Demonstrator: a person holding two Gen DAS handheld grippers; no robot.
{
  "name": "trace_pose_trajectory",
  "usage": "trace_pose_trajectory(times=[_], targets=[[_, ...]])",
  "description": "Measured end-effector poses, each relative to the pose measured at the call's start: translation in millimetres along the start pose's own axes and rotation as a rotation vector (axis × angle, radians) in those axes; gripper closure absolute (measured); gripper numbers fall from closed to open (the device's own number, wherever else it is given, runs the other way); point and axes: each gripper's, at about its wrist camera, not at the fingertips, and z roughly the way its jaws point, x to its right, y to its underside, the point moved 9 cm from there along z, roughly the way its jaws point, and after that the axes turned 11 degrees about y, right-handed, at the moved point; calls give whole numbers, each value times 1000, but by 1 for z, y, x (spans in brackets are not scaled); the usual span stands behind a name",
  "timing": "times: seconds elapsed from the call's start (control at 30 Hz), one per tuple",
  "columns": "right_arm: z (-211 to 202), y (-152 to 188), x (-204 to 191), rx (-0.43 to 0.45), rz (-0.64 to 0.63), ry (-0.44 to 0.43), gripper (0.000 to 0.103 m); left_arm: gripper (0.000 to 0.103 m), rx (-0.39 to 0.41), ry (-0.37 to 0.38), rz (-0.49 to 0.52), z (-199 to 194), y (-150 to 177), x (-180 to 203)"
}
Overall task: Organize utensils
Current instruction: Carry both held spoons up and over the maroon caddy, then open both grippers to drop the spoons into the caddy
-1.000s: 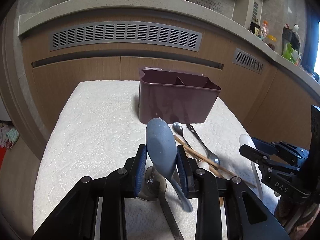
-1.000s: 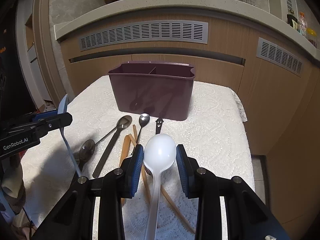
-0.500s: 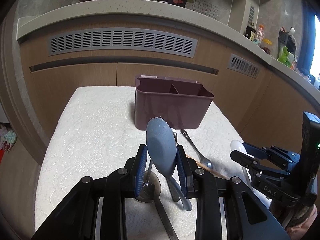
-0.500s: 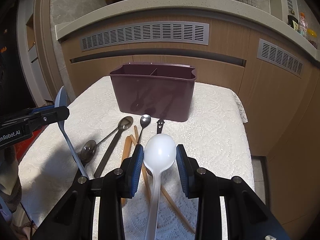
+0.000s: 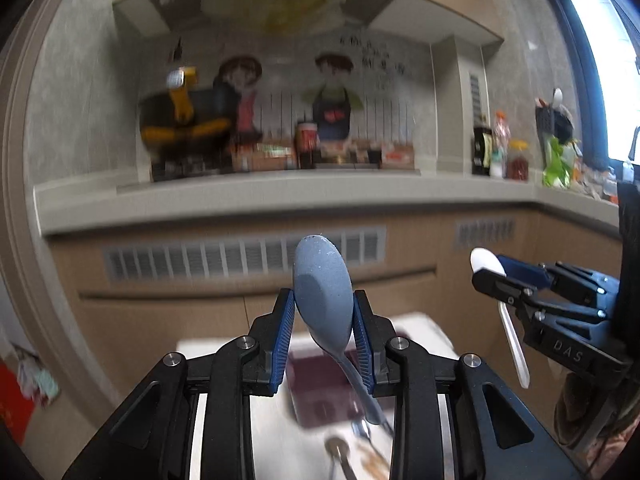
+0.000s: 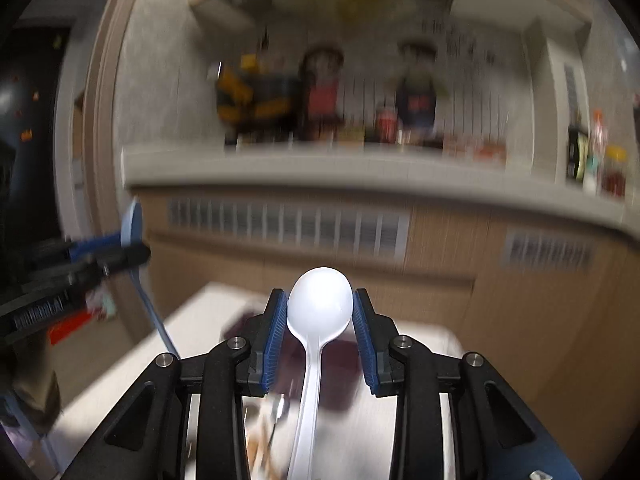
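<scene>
Spoons are in both my grippers, one each, lifted above the table and not yet put away. On the left, my left gripper (image 5: 323,334) is clamped on the bowl of a blue spoon (image 5: 323,302), its handle hanging down toward the dark maroon organizer (image 5: 320,396), which sits blurred on the white table (image 5: 424,328) below. On the right, my right gripper (image 6: 320,330) grips the bowl of a white plastic spoon (image 6: 319,310) in the same way, handle hanging down over the organizer (image 6: 340,376).

As I judge it, the task is at an early stage: I cannot see anything in the organizer, though blur hides much of it, and both held spoons have yet to be lowered in. Other utensils (image 5: 352,448) lie on the table in front of it, waiting their turn.

My left camera shows the right gripper from the side, with the white spoon's handle dangling free, and a bright window at far right. My right camera shows the left gripper at its left edge, the blue spoon edge-on, and a dark doorway beyond. It also catches the loose utensils (image 6: 272,420) only as smears.
</scene>
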Motion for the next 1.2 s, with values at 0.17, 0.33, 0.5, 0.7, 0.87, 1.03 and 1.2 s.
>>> trace_pose_trajectory(times=[0.17,0.33,0.5,0.7,0.87,1.03,1.2], targets=[[41,-18,-3,16,49,-20,72,73,14,-19,-5,40,-15,-22],[83,-9,-6,-5,71,-29,72,73,-27,-36,-18,74,-3,-38],[121,11,-12,-28,79,-14,72,73,-85,-30,-50,108,20,-51],[155,43,-11,-66,77,37,72,73,-137,-31,-60,137,48,-54],[168,61,-11,-83,52,55,70,71,-181,-26,-74,152,64,-54],[161,74,-4,-101,52,76,38,45,-218,-12,-82,153,79,-51],[130,82,12,-135,35,96,26,45,-251,-15,-130,135,92,-56]])
